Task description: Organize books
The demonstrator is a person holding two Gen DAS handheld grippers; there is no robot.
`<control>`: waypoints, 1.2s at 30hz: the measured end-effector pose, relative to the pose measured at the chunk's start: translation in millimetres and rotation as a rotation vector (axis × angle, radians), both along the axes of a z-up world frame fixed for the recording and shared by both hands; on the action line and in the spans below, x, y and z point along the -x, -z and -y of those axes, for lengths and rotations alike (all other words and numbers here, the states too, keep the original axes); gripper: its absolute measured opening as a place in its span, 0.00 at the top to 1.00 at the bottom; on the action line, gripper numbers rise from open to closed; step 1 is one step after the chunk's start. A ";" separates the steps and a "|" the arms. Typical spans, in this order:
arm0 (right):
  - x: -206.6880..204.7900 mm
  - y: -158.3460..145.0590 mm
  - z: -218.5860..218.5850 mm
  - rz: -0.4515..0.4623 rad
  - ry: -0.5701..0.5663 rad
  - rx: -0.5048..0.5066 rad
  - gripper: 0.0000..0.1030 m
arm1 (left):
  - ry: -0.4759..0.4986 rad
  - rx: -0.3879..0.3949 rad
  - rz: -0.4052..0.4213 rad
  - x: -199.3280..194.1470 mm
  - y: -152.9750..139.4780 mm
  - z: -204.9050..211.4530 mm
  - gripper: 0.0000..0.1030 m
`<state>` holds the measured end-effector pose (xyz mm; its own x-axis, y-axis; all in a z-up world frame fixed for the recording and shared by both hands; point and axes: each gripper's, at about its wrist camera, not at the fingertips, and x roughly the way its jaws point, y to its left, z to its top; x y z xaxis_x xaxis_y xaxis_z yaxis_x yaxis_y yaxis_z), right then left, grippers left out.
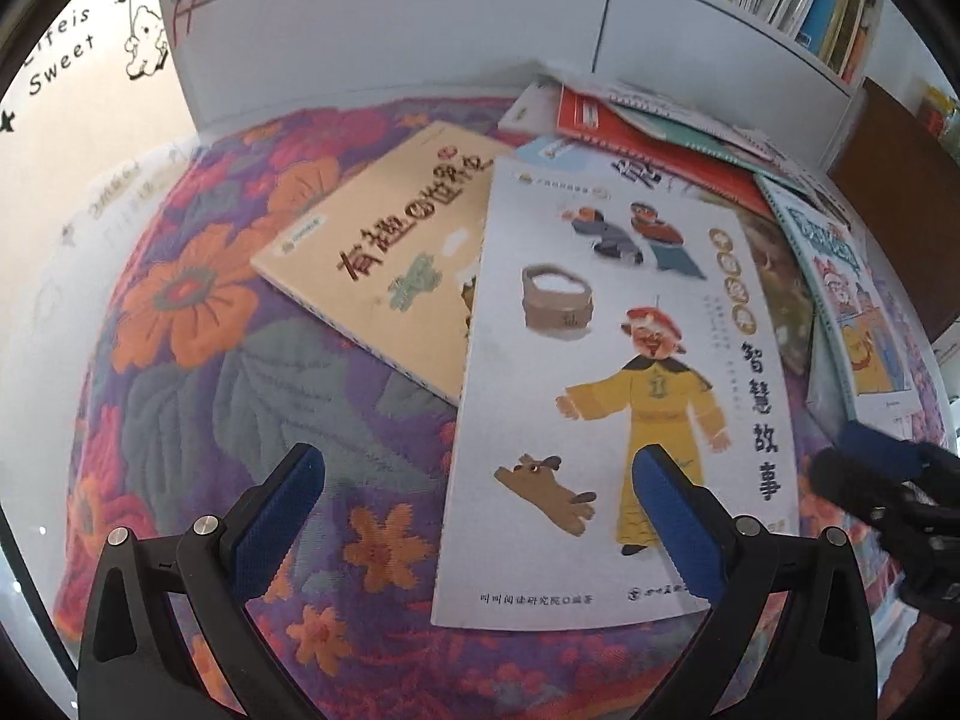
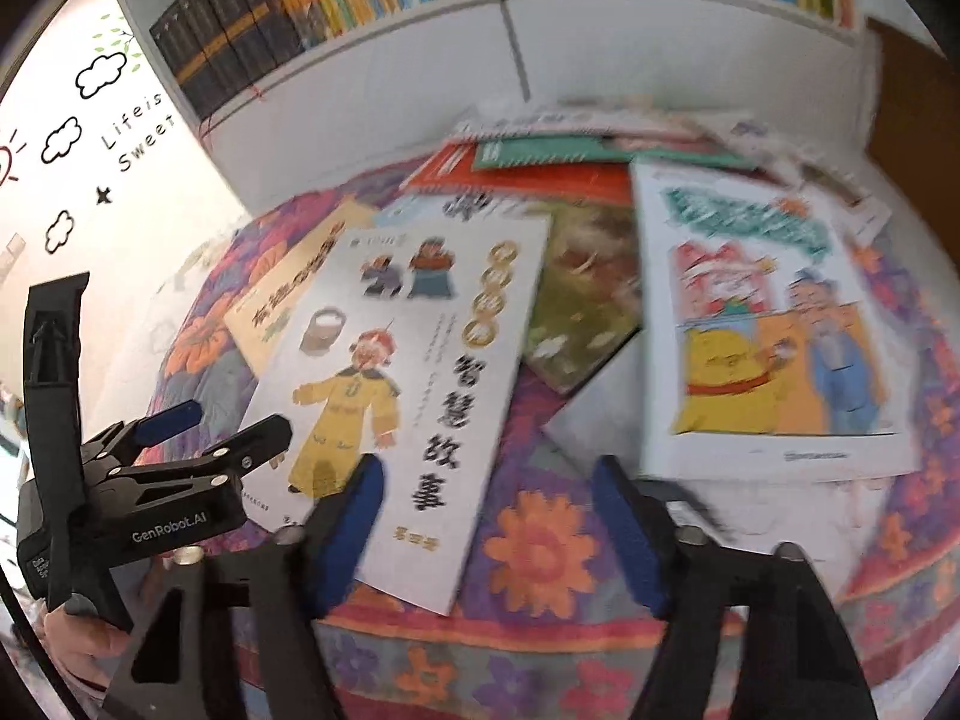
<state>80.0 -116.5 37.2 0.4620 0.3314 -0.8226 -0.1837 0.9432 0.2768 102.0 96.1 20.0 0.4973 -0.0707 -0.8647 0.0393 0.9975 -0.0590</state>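
We see a loose spread of picture books lying flat on a flowered quilt [image 1: 210, 372] in front of a white bookshelf [image 1: 390, 30]. Nearest us lies the white story book [image 1: 606, 372] with a yellow-robed figure on its cover; it overlaps the edge of a tan book [image 1: 384, 252] to its left.

From the left wrist view, the left gripper [image 1: 480, 516] stands spread wide above the quilt, its right pad over the white story book's lower part, nothing pinched between the pads. The right gripper [image 1: 864, 468] shows here only at the right edge, too blurred to judge.

The right wrist view tells more: the right gripper [image 2: 489, 531] hangs with its jaws parted, one blue pad over the story book's lower right corner, the other over bare quilt, gripping nothing. This view also shows the colourful white-bordered book [image 2: 774, 330] in full, a dark green book [image 2: 582, 306] between it and the story book, and a hand [image 2: 78, 642] holding the left gripper's handle. Books stand upright on the shelf above.
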 end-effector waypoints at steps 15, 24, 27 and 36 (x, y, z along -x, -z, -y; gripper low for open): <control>1.4 26.5 -7.4 -0.103 -0.063 -0.145 0.62 | 0.148 0.051 -0.081 27.3 3.3 22.4 0.05; 27.4 16.6 -19.4 -0.134 -0.158 -0.157 0.61 | 0.127 0.056 -0.065 63.9 -10.5 3.2 0.05; 28.8 19.3 -37.8 -0.138 -0.192 -0.144 0.61 | 0.082 0.051 -0.052 68.2 -14.8 -13.2 0.05; 23.6 22.7 -108.3 -0.160 -0.311 -0.164 0.61 | -0.090 0.096 -0.022 89.9 -19.6 -88.6 0.05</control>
